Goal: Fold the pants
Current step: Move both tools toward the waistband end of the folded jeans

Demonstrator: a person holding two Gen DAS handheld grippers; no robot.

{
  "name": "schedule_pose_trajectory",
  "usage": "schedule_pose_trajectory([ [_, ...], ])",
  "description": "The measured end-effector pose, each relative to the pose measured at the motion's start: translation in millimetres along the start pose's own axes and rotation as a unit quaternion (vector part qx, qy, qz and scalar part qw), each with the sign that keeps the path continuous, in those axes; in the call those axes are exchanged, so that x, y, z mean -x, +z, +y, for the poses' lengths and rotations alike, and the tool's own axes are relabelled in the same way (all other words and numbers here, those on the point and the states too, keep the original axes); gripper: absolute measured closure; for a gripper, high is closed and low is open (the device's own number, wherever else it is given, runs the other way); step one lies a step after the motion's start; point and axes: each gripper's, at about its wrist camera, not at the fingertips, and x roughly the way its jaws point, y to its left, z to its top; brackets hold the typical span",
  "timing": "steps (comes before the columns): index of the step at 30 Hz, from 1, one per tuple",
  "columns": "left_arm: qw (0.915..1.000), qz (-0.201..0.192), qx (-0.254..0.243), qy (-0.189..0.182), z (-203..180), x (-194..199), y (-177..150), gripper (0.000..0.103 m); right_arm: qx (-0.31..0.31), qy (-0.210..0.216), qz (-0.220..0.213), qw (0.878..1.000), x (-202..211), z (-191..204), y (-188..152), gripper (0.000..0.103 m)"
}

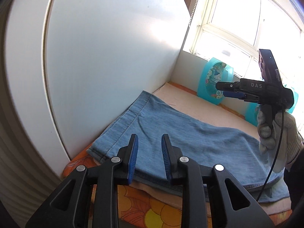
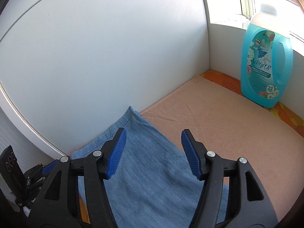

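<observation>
Light blue denim pants lie folded flat on a peach towel, one end close against the white panel. My left gripper hovers over the near edge of the pants, its blue-padded jaws a little apart with nothing between them. My right gripper stands wide open above the pants, holding nothing. In the left wrist view the right gripper is seen side-on, raised above the towel and held by a gloved hand.
A tall white panel closes off the left side. A turquoise detergent bottle stands at the far corner under a bright window. An orange floral cloth lies beneath the towel.
</observation>
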Motion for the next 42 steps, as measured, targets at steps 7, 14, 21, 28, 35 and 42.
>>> schedule_pose_trajectory([
  [7, 0.9964, 0.022, -0.030, -0.077, -50.5, -0.4, -1.5, 0.064, -0.042, -0.083, -0.038, 0.995, 92.9, -39.7, -40.7, 0.025],
  [14, 0.9836, 0.072, -0.065, -0.152, -105.8, -6.5, -13.8, 0.058, -0.094, -0.178, -0.043, 0.979, 175.4, -90.4, -91.5, 0.023],
  [21, 0.9558, 0.124, -0.111, -0.242, -172.4, -17.4, -35.0, 0.056, -0.163, -0.249, -0.050, 0.953, 243.0, -151.8, -137.2, 0.018],
  [28, 0.9232, 0.169, -0.167, -0.302, -233.5, -23.7, -57.8, 0.056, -0.227, -0.304, -0.045, 0.924, 287.6, -213.7, -167.3, 0.018],
  [35, 0.8881, 0.203, -0.243, -0.334, -278.2, -25.4, -74.9, 0.056, -0.351, -0.326, -0.040, 0.877, 333.9, -302.1, -189.3, 0.018],
  [42, 0.8635, 0.245, -0.279, -0.341, -296.9, -40.7, -85.0, 0.056, -0.405, -0.362, -0.006, 0.840, 342.5, -364.3, -187.5, 0.018],
])
